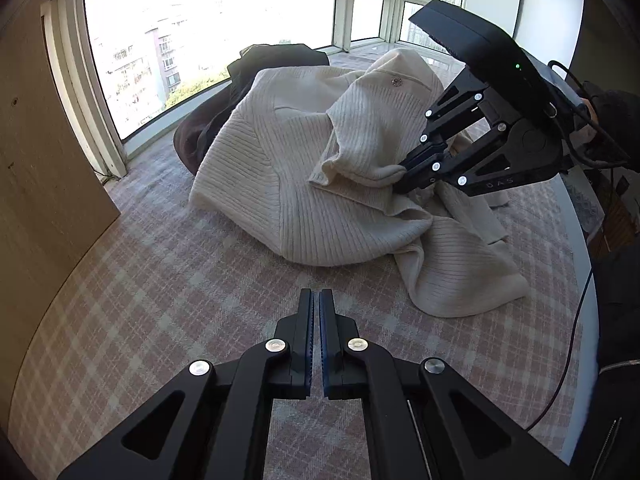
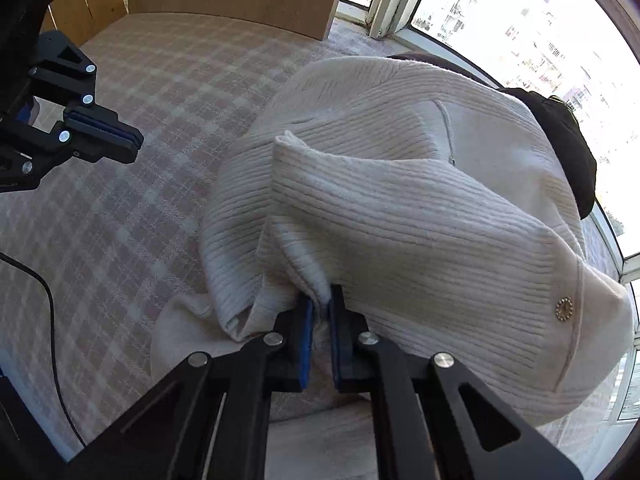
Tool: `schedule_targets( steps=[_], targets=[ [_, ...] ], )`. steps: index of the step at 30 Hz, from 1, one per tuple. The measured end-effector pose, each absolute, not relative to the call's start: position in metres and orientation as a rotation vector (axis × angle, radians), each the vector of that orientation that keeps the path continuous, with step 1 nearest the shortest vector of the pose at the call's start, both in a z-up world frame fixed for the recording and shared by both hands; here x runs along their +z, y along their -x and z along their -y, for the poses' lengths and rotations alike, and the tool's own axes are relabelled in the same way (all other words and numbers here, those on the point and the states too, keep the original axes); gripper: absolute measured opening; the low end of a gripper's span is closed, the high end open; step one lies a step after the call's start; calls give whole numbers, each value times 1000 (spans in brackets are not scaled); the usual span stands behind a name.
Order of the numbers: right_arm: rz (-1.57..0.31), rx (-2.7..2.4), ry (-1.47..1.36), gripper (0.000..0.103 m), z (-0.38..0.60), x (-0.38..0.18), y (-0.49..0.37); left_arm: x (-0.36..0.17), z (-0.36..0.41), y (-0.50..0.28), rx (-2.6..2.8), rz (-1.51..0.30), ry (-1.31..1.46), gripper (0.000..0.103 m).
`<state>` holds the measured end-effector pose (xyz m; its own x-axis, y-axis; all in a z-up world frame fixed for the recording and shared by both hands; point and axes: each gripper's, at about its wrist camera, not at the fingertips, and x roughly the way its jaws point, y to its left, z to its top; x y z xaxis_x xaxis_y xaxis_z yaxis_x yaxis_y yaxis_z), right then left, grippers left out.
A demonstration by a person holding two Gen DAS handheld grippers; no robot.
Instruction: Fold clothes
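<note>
A cream ribbed knit garment (image 1: 304,184) lies crumpled on the pink-and-white plaid bed cover (image 1: 152,288). In the right wrist view the same cream garment (image 2: 400,208) fills the middle, with a small round metal button (image 2: 564,309) near its edge. My right gripper (image 2: 320,304) is shut on a fold of this knit, the fabric pinched between its blue pads. The left wrist view shows that right gripper (image 1: 400,178) biting into the garment's right side. My left gripper (image 1: 316,300) is shut with nothing in it, hovering over bare cover in front of the garment; it shows at the left as left gripper (image 2: 132,142).
A dark brown garment (image 1: 208,128) lies behind the cream one, near large windows (image 1: 208,40). A wooden panel (image 1: 48,152) stands at the bed's left. A black cable (image 2: 48,300) trails across the cover. A person's dark sleeve (image 1: 616,120) holds the right gripper.
</note>
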<state>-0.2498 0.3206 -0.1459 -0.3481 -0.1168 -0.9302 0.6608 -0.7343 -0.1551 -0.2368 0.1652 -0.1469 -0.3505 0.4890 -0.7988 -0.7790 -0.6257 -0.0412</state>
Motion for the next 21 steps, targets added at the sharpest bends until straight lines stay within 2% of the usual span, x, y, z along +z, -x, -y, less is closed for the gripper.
schedule_targets(
  steps=[7,9,11,14,19,21],
  targets=[
    [-677,-2262,-1312,6,-376,-75,249,-150,-177,233,1981,-547,986,3],
    [-636,-2321,-1322,6,-398,-57,267,-152,-181,234,1972,-591,966,15],
    [-631,-2395,-1316,6,-419,-46,278,-154,-185,237,1965,-629,960,20],
    [-642,-2518,-1318,6,-461,-30,294,-157,-190,245,1960,-670,969,20],
    [-450,-2716,-1419,6,-543,-18,343,-150,-209,252,1934,-718,928,20],
    [-434,-2721,-1449,6,-554,-24,357,-145,-220,255,1925,-759,900,20]
  ],
)
